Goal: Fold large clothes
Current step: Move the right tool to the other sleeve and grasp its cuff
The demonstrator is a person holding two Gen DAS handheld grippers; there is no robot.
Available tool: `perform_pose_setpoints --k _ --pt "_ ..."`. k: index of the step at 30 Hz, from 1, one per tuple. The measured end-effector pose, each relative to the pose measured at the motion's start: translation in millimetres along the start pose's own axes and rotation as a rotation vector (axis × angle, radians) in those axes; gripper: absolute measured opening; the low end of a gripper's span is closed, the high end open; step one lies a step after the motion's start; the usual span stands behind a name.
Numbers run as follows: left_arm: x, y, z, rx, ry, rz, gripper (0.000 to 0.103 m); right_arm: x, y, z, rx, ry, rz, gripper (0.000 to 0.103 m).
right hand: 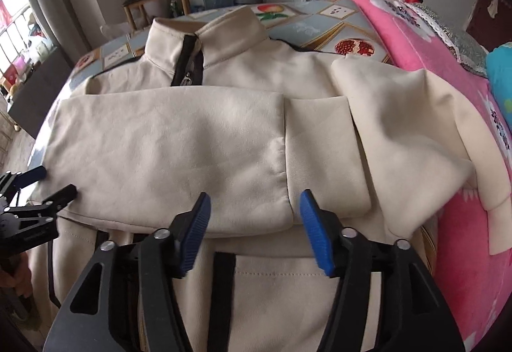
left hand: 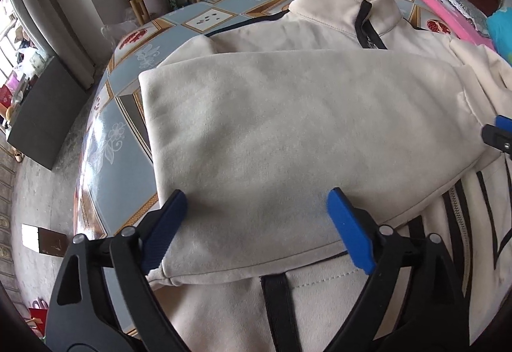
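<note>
The left gripper (left hand: 256,208) is seen spread wide open with nothing pinched, its blue pads (left hand: 347,230) parked over the near edge of the cream jacket (left hand: 288,127), whose folded sleeve (right hand: 166,153) is laid across the chest. The jacket is spread flat on the patterned table (left hand: 121,140), collar (right hand: 208,41) up at 12 o'clock. Over at 3 o'clock, a pink blanket (right hand: 416,47) is bunched beside it, and the right gripper (right hand: 254,220) is also held open at the sleeve's lower hem.
</note>
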State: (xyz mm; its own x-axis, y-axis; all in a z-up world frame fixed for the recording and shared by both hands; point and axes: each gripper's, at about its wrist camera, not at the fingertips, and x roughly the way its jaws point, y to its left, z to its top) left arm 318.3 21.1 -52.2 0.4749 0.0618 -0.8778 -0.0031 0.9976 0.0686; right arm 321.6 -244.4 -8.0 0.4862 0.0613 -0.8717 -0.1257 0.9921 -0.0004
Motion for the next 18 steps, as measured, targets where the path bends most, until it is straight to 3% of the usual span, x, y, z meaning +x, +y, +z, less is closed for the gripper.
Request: perform_pose_setpoints --k 9,15,18 --pt "0.4 0.1 -2.3 -0.016 -0.015 0.002 0.092 -30.4 -39.3 -8.2 0.109 -0.060 0.043 0.064" --pt "2.2 -0.6 1.2 -0.006 0.035 0.001 0.095 -57.9 -107.7 -9.8 0.203 -0.098 -0.030 0.068" --pt "2.9 0.0 2.1 -0.012 0.048 0.002 0.095 -71.3 -151.0 -11.6 0.246 -0.103 -0.110 0.068"
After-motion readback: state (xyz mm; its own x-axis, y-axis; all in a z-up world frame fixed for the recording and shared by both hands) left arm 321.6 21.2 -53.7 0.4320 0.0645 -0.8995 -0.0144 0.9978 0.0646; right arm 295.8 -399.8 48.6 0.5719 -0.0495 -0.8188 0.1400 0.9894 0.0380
